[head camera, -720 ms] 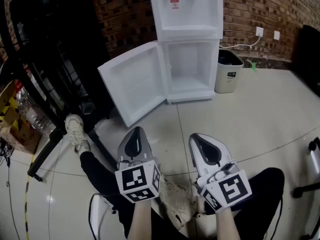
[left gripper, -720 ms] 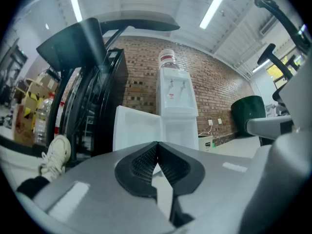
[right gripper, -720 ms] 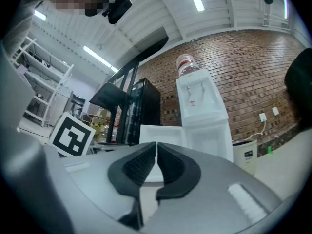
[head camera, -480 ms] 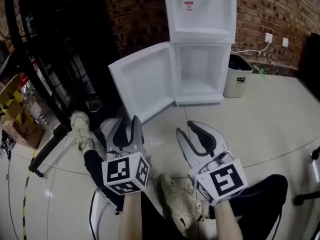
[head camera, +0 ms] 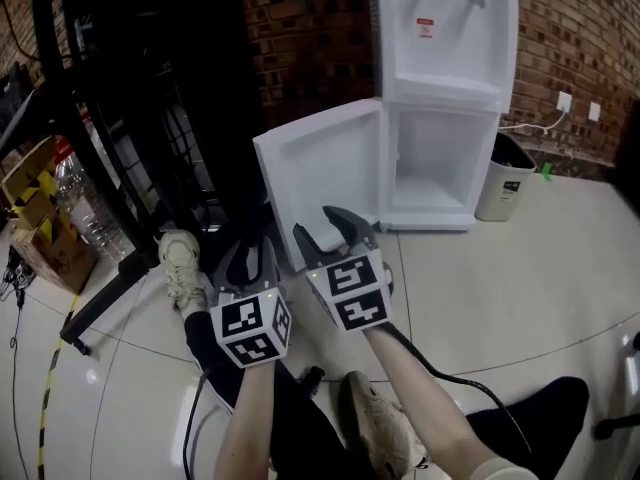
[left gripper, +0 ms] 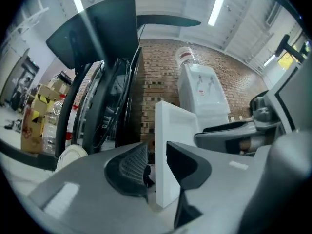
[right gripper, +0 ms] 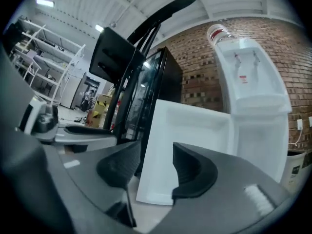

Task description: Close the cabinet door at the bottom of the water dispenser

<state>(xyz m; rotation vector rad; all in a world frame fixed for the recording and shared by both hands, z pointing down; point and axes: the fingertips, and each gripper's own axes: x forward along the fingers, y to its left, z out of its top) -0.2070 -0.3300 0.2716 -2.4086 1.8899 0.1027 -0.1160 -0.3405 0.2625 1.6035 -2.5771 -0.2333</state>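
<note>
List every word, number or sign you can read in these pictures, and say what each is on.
Nothing can be read.
Red label on the dispenser: too small.
Dark label on the bin: too small.
Yellow-black carton: print blurred.
Left cube and right cube: square markers only, no words.

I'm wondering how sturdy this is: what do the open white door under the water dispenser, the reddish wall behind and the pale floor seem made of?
White cabinet door: apparently moulded plastic, smooth matte, with a recessed inner panel.
Reddish wall: brick, rough, mortar lines visible.
Pale floor: likely glossy tile, showing joint lines and reflections.
</note>
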